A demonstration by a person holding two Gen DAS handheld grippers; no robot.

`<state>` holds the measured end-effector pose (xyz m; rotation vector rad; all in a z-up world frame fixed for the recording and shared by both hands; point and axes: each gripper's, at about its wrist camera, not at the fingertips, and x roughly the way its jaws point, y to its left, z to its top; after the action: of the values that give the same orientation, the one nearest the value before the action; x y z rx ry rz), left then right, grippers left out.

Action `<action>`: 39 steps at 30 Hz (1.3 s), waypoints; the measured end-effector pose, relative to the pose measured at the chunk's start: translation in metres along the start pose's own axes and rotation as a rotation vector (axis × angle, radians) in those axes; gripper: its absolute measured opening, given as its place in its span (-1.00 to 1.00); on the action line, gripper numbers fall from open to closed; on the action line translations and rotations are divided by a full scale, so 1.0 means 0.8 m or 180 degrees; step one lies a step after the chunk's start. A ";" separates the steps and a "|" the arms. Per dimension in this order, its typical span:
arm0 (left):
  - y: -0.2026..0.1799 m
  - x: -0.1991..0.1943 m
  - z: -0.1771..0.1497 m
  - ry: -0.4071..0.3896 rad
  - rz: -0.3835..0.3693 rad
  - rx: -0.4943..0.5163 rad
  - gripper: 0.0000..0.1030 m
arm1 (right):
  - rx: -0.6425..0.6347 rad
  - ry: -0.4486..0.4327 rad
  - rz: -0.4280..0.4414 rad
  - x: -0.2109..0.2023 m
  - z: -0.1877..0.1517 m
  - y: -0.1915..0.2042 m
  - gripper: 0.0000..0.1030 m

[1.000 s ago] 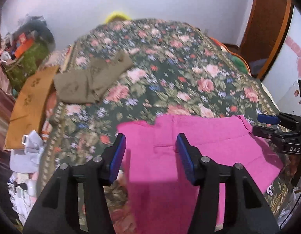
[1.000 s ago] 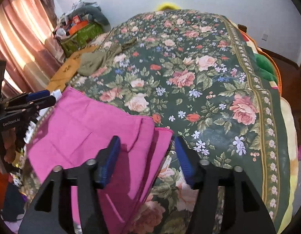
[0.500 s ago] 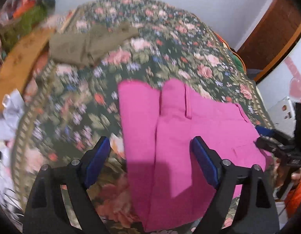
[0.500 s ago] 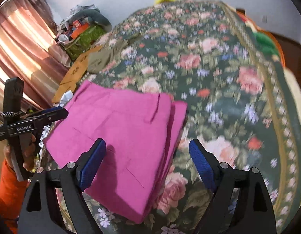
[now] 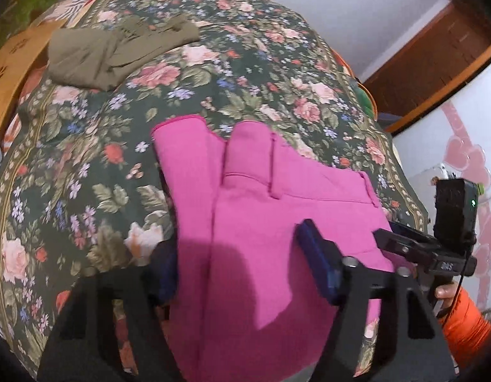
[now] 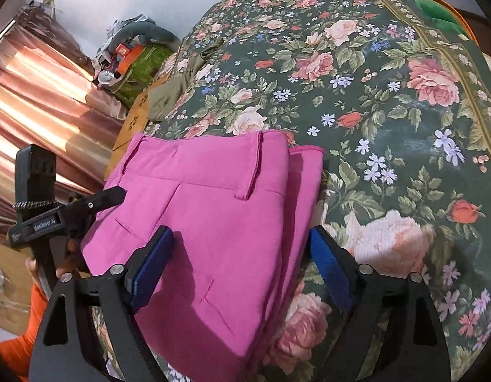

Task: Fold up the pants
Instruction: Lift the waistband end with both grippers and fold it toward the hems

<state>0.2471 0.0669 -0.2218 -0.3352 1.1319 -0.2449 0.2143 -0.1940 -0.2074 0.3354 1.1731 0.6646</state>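
The pink pants (image 5: 270,222) are lying on the near part of the bed (image 5: 245,73), already doubled over into a thick stack of layers, with the waistband and a belt loop facing away and a narrower folded strip showing along one long side. In the right wrist view that strip is sitting on the far side of the stack, next to the floral bedspread.

Both claws are reaching down over opposite long edges of the stack. The left claw (image 5: 245,270) is straddling its edge, one blue pad over the pink cloth and the other half hidden beside the fold; its jaws are closing, with cloth between them but not yet pinched. The right claw (image 6: 239,264) is doing the same at the other edge, one pad on top of the cloth and one down beside the layered edge; its jaws are narrowing too, not yet pressing.

Judging by this, the step in hand is taking hold of both sides for another fold. The next move is calling for each claw to catch every layer, not just the top one, then lift evenly so the stack is not sliding apart.

A folded olive garment (image 5: 118,51) is lying well apart, farther up the bed.
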 end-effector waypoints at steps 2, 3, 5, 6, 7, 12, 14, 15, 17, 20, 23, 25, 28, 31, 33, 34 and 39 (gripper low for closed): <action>-0.003 -0.001 0.001 -0.0015 -0.0019 0.0009 0.08 | -0.0015 0.0000 0.0028 0.001 0.003 0.002 0.29; -0.003 -0.001 0.002 -0.0029 -0.0017 -0.0004 -0.01 | -0.0013 -0.0003 0.0036 0.002 0.004 0.003 0.18; 0.000 -0.004 0.003 -0.0078 0.0015 -0.0077 -0.15 | -0.0049 -0.0022 0.0030 0.001 0.005 0.007 0.00; 0.003 -0.006 0.004 -0.0099 0.0005 -0.0127 -0.26 | -0.0077 -0.0034 0.0032 0.001 0.005 0.009 -0.12; 0.004 -0.008 0.005 -0.0115 0.0009 -0.0147 -0.36 | -0.0105 -0.0039 0.0020 0.000 0.006 0.012 -0.23; 0.000 -0.015 0.006 -0.0191 0.0119 -0.0077 -0.51 | -0.0244 -0.0066 -0.0007 -0.007 0.017 0.021 -0.67; -0.010 -0.022 0.006 -0.0270 0.0250 0.0063 -0.56 | -0.0317 -0.0089 -0.0006 -0.010 0.021 0.027 -0.72; -0.017 -0.029 0.007 -0.0333 0.0325 0.0172 -0.57 | -0.0389 -0.0118 -0.0015 -0.012 0.025 0.034 -0.74; -0.026 -0.041 0.011 -0.0459 0.0429 0.0310 -0.58 | -0.0484 -0.0170 -0.0025 -0.016 0.030 0.044 -0.76; -0.032 -0.063 0.020 -0.0661 0.0569 0.0464 -0.58 | -0.0618 -0.0289 -0.0025 -0.022 0.044 0.063 -0.77; -0.031 -0.085 0.037 -0.0816 0.0625 0.0502 -0.58 | -0.0738 -0.0439 0.0005 -0.030 0.068 0.087 -0.77; -0.026 -0.104 0.054 -0.0948 0.0664 0.0504 -0.58 | -0.0805 -0.0513 0.0028 -0.033 0.083 0.100 -0.77; -0.019 -0.126 0.078 -0.1111 0.0734 0.0525 -0.58 | -0.0989 -0.0669 0.0019 -0.034 0.110 0.127 -0.77; -0.008 -0.143 0.105 -0.1246 0.0822 0.0520 -0.58 | -0.1068 -0.0761 0.0039 -0.030 0.134 0.146 -0.77; 0.003 -0.151 0.124 -0.1320 0.0872 0.0503 -0.58 | -0.1123 -0.0828 0.0043 -0.022 0.155 0.160 -0.77; 0.007 -0.153 0.130 -0.1339 0.0886 0.0497 -0.58 | -0.1142 -0.0838 0.0044 -0.018 0.163 0.165 -0.77; 0.046 -0.152 0.173 -0.1361 0.0918 0.0385 -0.58 | -0.1262 -0.0855 -0.0005 0.014 0.201 0.186 -0.77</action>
<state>0.3247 0.1634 -0.0804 -0.1051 0.7267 0.0159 0.3201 -0.0579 -0.0716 0.0834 0.7648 0.8061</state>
